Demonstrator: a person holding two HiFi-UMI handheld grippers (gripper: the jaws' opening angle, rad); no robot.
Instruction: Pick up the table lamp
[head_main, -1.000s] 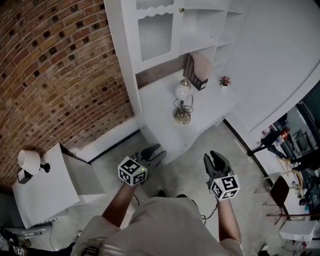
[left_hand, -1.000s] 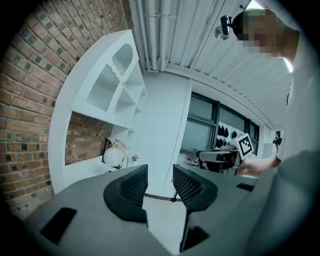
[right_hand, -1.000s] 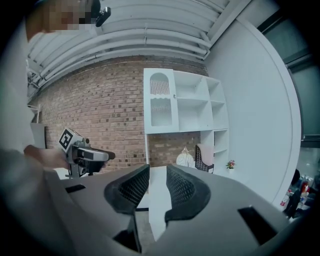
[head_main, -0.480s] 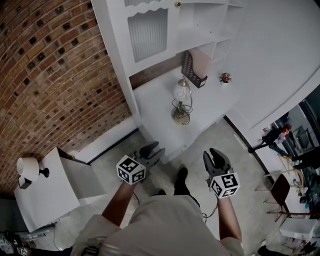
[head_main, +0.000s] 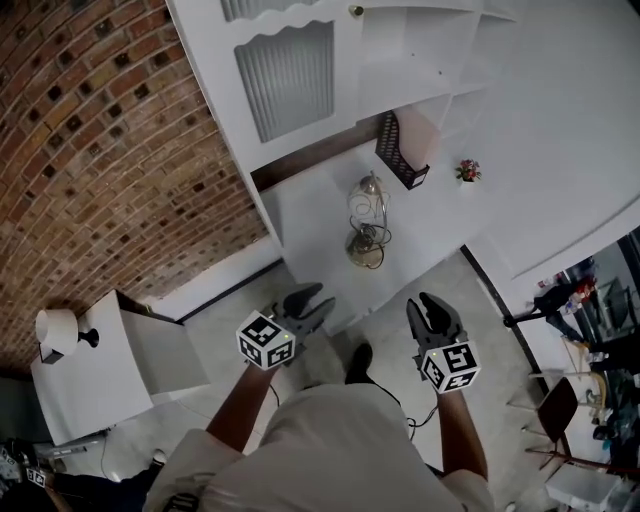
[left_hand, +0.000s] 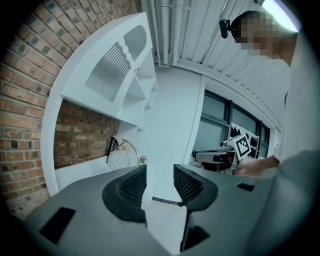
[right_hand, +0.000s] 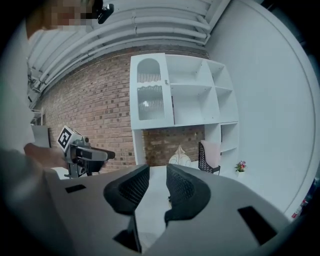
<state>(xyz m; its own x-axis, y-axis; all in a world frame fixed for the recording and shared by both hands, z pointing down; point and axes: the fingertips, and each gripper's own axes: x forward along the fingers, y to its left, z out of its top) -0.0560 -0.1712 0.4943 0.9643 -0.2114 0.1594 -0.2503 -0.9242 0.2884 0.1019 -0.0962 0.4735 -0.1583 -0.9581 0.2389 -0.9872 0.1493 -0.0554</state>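
Closing in now: desk (head_main: 300, 205) and lamp (head_main: 368, 215) have slid nearer in the head view as the person steps forward, and a shoe (head_main: 360, 358) shows between the arms. Nearest, left gripper (head_main: 312, 302) and right gripper (head_main: 428, 312) ride side by side, both aimed at the desk, both well short of its near edge. The left gripper's jaws stand partly apart with nothing between them. The right gripper is the same: a narrow gap, and empty.

Beyond them the lamp stands upright about mid-desk, a thin wire frame on a small base, untouched. Behind it to the right sits a dark rack (head_main: 405, 150), and farther right a flower pot (head_main: 467, 170).

So this reads as the approach step, with no reach begun. Next, I'd say, the grippers must come over the desk edge, one spreading wider to take the base or stem. What looks like a cord coiled by the base could drag.
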